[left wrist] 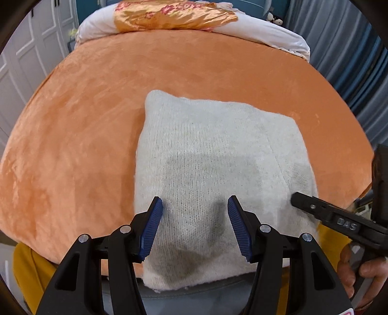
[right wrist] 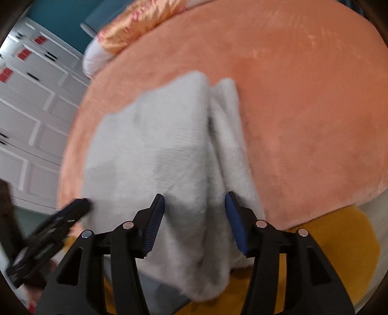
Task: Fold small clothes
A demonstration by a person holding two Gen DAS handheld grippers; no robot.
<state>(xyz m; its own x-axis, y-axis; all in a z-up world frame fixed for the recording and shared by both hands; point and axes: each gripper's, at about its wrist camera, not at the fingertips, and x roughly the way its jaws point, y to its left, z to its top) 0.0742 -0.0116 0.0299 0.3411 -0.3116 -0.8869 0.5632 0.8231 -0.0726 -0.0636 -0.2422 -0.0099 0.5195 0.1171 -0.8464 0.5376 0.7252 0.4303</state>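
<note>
A white knitted sweater (left wrist: 208,155) lies folded into a rough rectangle on the orange bed cover (left wrist: 84,126), its near end drooping over the front edge. My left gripper (left wrist: 195,199) hovers open over the sweater's near part, blue pads apart with only cloth beneath. A finger of the right gripper (left wrist: 315,208) reaches the sweater's right edge. In the blurred right wrist view the right gripper (right wrist: 194,196) is open above the sweater (right wrist: 157,145), where a folded-in strip (right wrist: 230,135) runs along its right side. The left gripper's fingers (right wrist: 70,213) show at the lower left.
A floral orange pillow (left wrist: 174,14) and white bedding (left wrist: 266,36) lie at the bed's far end. White wardrobe doors (right wrist: 31,121) stand to the left, blue curtains (left wrist: 351,60) to the right. A hand (left wrist: 359,273) and yellow clothing (right wrist: 339,254) are at the near edge.
</note>
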